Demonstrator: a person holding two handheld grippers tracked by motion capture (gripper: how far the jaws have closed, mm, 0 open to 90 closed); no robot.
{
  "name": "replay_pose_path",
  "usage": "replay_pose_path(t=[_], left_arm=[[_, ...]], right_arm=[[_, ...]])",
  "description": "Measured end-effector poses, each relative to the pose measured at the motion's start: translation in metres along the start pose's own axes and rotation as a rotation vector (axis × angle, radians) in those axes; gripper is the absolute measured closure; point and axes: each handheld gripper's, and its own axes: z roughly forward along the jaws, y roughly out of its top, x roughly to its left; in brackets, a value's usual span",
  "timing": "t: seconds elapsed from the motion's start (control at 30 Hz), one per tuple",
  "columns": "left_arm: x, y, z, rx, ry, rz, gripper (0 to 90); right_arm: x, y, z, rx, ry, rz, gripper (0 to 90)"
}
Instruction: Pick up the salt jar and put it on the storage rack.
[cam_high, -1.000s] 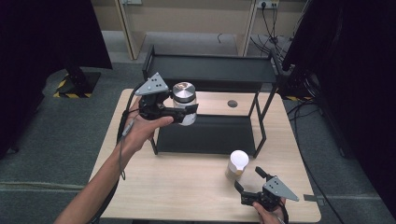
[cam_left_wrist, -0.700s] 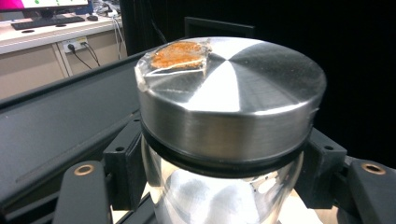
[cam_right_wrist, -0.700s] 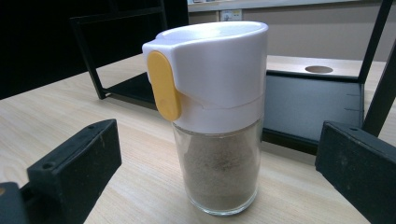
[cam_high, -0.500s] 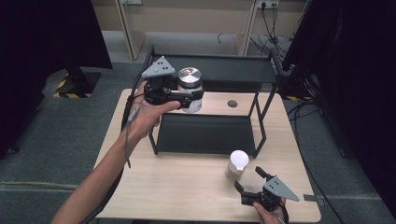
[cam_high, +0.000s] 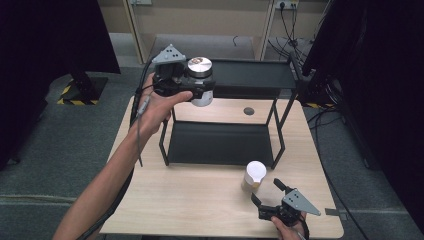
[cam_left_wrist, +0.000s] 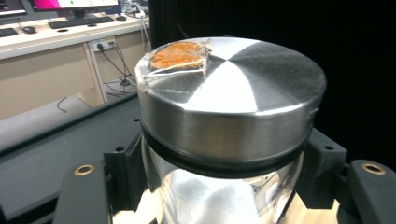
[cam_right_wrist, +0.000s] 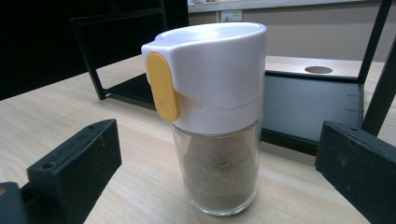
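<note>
A glass jar (cam_high: 201, 70) with a brushed metal lid hangs in the air at the left front corner of the black rack's top shelf (cam_high: 252, 75). My left gripper (cam_high: 202, 92) is shut on its glass body just under the lid. In the left gripper view the jar (cam_left_wrist: 229, 107) sits between both jaws, and an orange patch shows on the lid. A shaker (cam_high: 255, 175) with a white cap stands on the table in front of the rack. My right gripper (cam_high: 265, 191) stands open just before it. The shaker (cam_right_wrist: 215, 107) holds grey powder and has a yellow tab.
The black two-level rack stands mid-table, with a bare lower shelf (cam_high: 220, 142). The wooden table (cam_high: 190, 200) has a round hole (cam_high: 248, 111) behind the rack. Dark screens stand at both sides, and cables lie on the floor at the back.
My left hand has lifted the jar higher and carried it back toward the rack's top shelf. The right gripper and the shaker have not moved.
</note>
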Motion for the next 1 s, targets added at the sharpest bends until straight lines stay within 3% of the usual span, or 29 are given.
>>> replay_pose_path(t=[0.43,0.83,0.87,0.9,1.0], left_arm=[[0.002,0.020,0.008,-0.009,0.085,-0.002,31.2],[0.005,0.023,0.022,-0.006,0.135,-0.022,31.2],[0.010,0.021,0.024,-0.022,0.120,0.000,31.2],[0.005,0.023,0.025,-0.008,0.143,-0.030,31.2],[0.007,0.023,0.029,-0.012,0.144,-0.018,31.2]], right_arm=[[0.000,0.000,0.000,-0.001,0.001,0.000,0.5],[0.000,0.000,0.000,-0.002,0.004,-0.002,0.5],[0.000,0.000,0.000,-0.002,0.003,-0.001,0.5],[0.000,0.000,0.000,-0.002,0.003,-0.001,0.5],[0.000,0.000,0.000,-0.002,0.004,-0.002,0.5]])
